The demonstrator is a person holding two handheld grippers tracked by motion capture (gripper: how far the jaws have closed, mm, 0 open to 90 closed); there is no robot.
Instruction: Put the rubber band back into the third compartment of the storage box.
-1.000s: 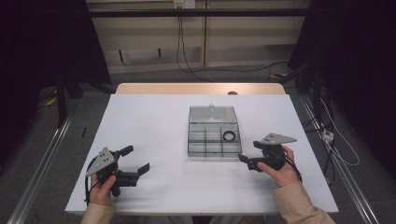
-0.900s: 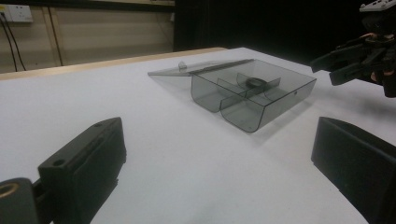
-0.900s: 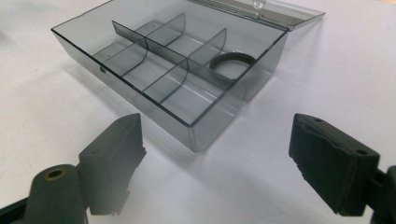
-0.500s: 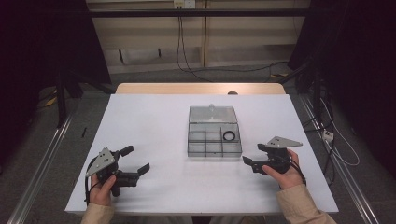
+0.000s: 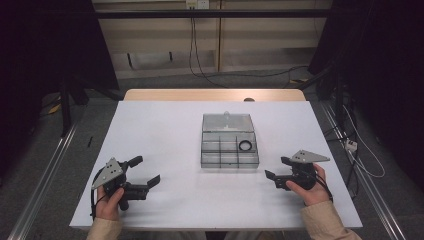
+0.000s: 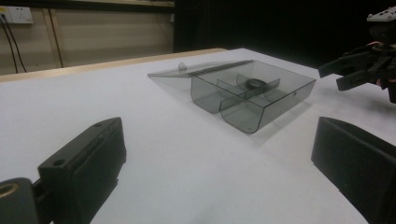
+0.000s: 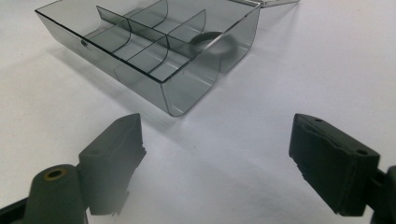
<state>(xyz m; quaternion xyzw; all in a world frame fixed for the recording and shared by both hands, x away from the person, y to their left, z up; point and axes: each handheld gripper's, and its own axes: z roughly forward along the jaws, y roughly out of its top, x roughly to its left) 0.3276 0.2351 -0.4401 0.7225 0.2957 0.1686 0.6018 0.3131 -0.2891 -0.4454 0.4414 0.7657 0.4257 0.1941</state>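
Observation:
A smoky clear compartment box sits mid-table with its lid flipped open behind it. A black ring lies in a right-hand compartment, also seen as a dark ring through the wall. My left gripper rests near the front left, open and empty, well apart from the box. My right gripper is open and empty, just right of the box's front corner. The right gripper appears far right in the left gripper view.
The white table top spreads around the box. A wooden strip edges the far side. Cables trail on the floor at the right, and a dark stand rises at the left.
The right gripper has drawn back a little toward the front right, away from the box. The left gripper has stayed put.

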